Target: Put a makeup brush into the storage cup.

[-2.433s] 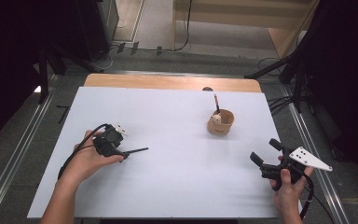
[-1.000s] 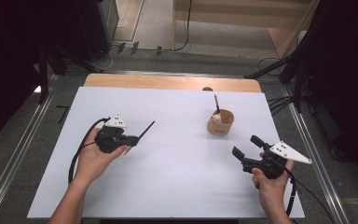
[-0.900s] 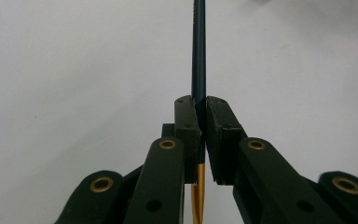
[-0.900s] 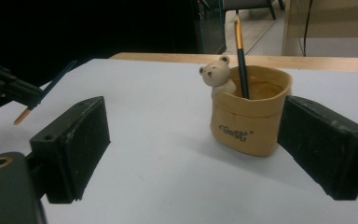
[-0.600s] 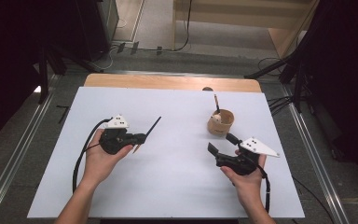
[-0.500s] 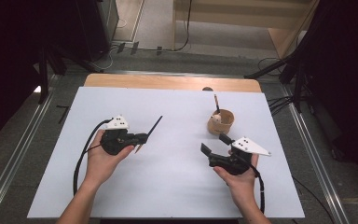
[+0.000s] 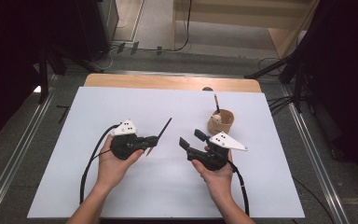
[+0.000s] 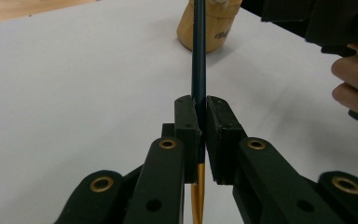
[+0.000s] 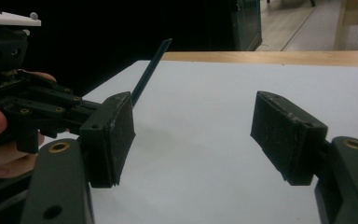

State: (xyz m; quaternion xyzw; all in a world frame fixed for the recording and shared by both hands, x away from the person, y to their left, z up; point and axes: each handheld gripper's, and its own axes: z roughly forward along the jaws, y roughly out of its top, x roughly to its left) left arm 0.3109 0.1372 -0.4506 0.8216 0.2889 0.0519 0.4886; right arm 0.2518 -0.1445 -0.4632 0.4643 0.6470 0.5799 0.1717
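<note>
Both left fingers (image 8: 200, 135) pinch a dark pencil (image 8: 198, 60); right fingers (image 9: 191, 140), just closing, hold nothing.

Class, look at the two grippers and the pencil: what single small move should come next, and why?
Probably the right gripper should ease toward the pencil so its free dark end sits between the jaws. The left gripper is shut on the pencil near its gold end, while the right gripper's jaws, which have just been closing, stand apart with nothing between them, aimed at the left hand. That suggests a handover, perhaps toward the cup.
</note>
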